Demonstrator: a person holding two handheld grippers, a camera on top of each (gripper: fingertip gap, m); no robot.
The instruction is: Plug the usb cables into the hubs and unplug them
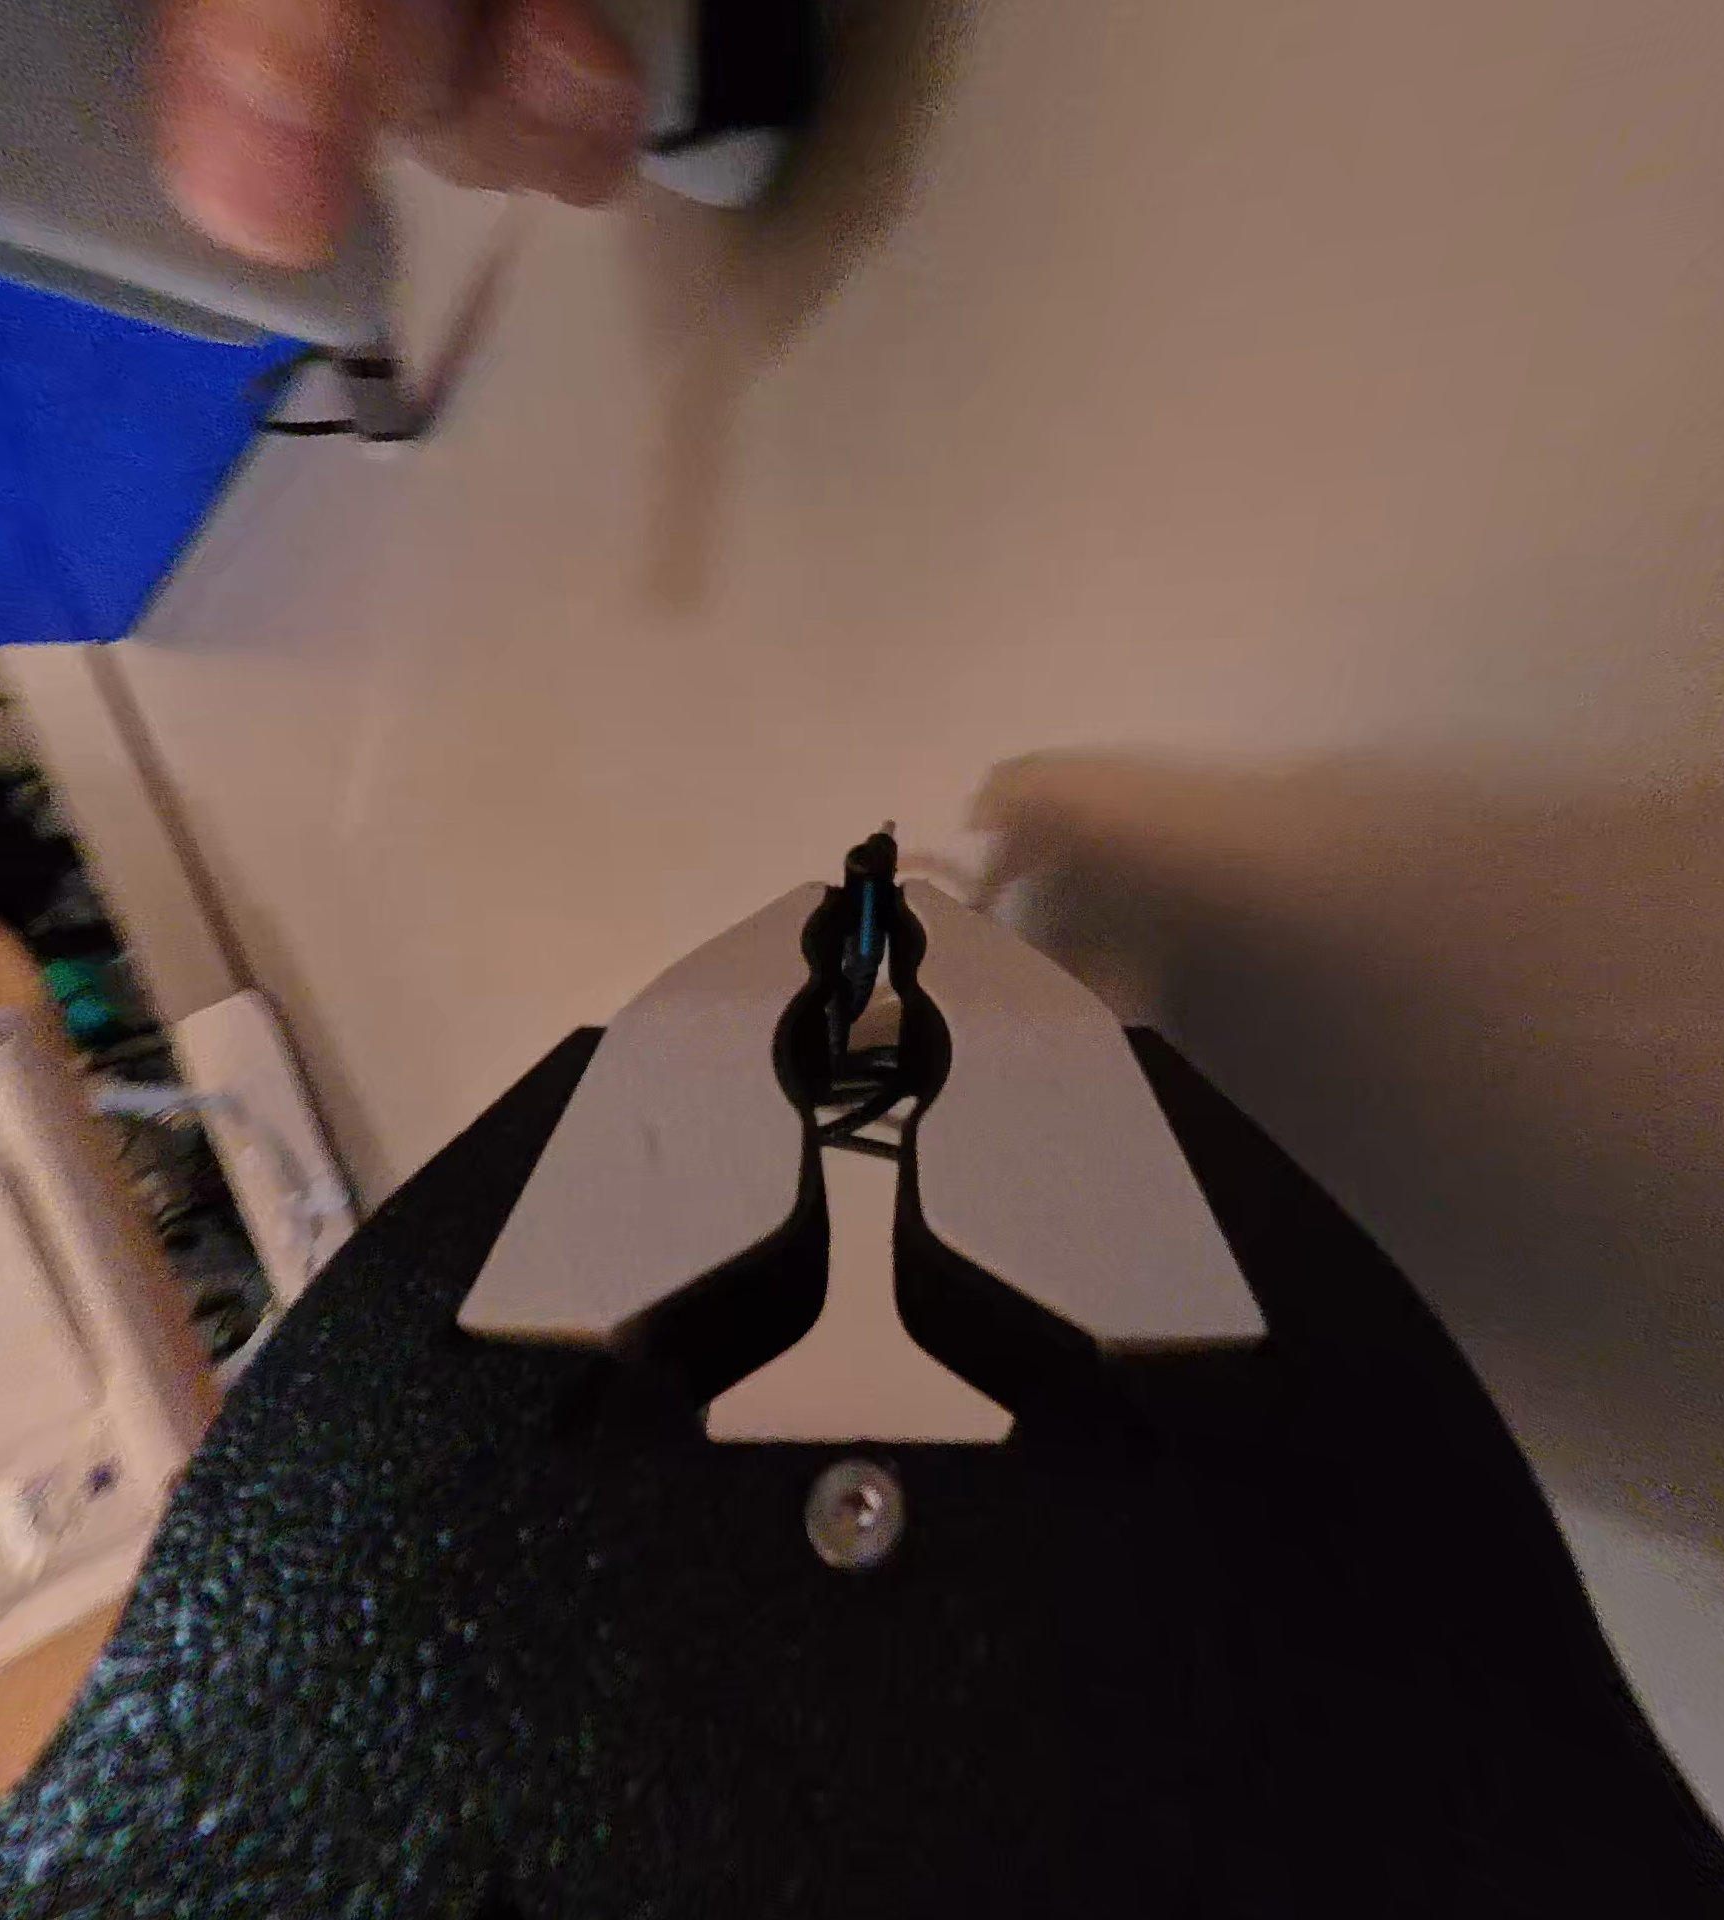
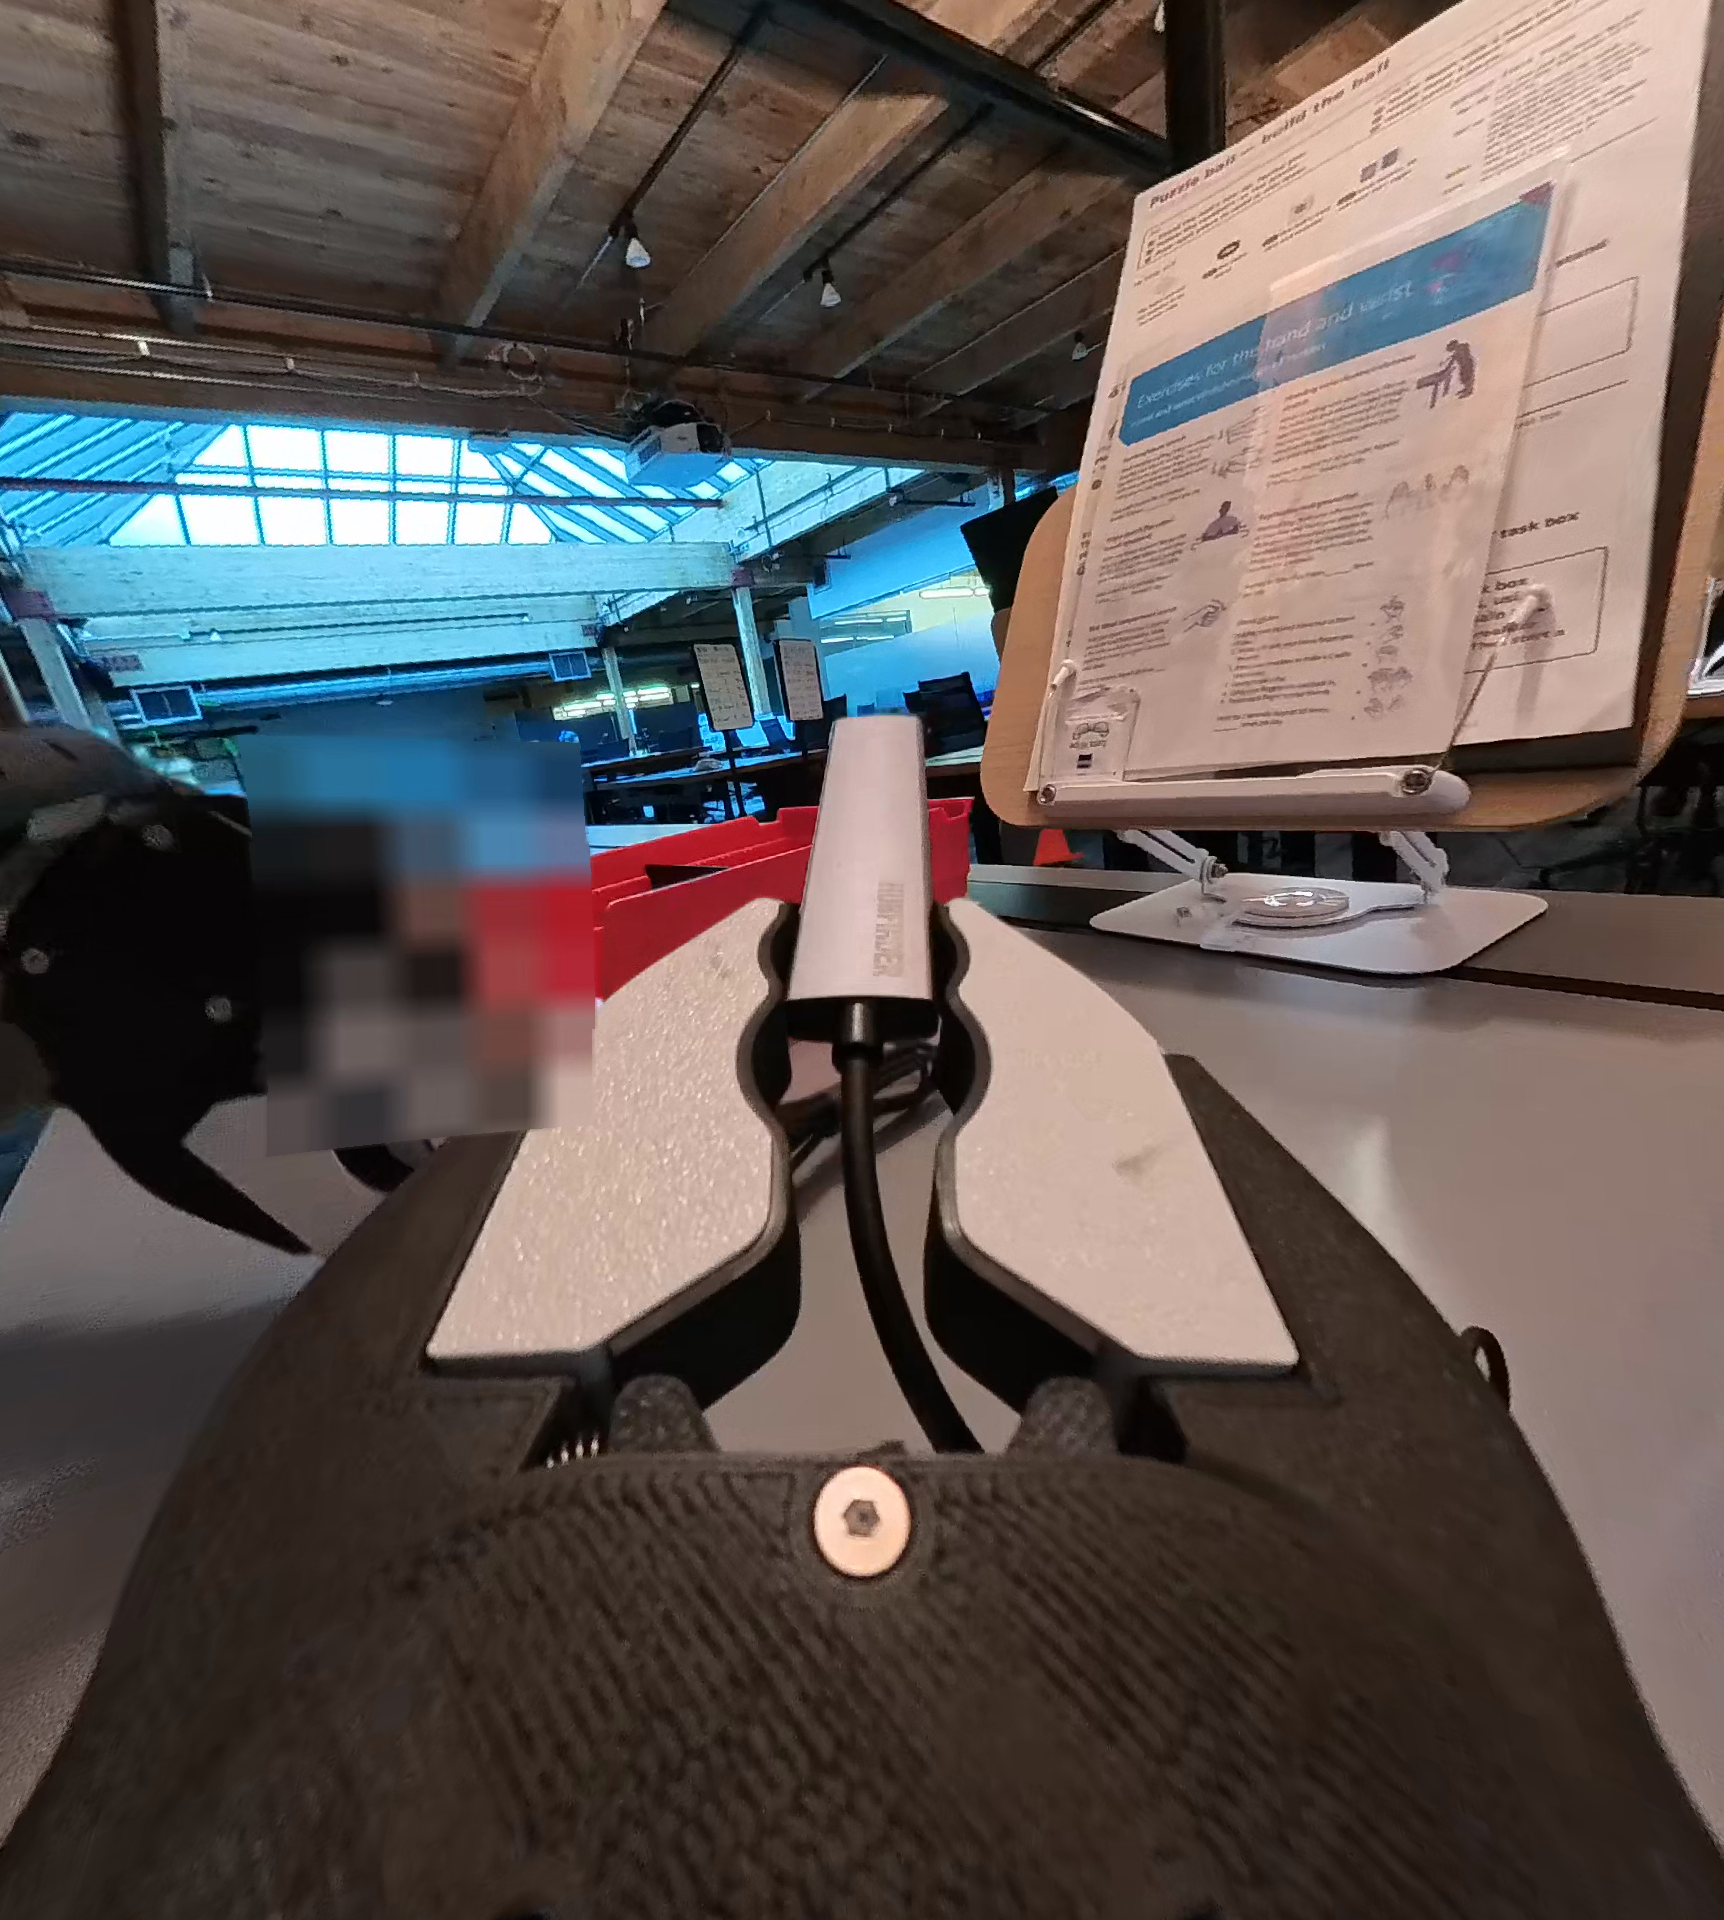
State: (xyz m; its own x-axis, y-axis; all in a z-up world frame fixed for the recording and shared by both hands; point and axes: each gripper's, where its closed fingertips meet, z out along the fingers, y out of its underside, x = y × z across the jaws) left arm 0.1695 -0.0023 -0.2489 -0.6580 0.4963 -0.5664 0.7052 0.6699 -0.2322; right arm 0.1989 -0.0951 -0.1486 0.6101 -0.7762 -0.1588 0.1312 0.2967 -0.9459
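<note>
Hub (image 2: pixel 863 862) sits clamped in my right gripper (image 2: pixel 863 961), pointing to 12 o'clock; left gripper (image 1: pixel 863 914) pinches a USB plug (image 1: pixel 866 904). I should align plug squarely with a port before pushing.

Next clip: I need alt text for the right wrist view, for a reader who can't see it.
The right gripper is shut on a slim silver USB hub, held pointing up and away, its black cable trailing back between the fingers. Behind it on the grey table are a red bin and a document stand; the other gripper shows at left.
</note>
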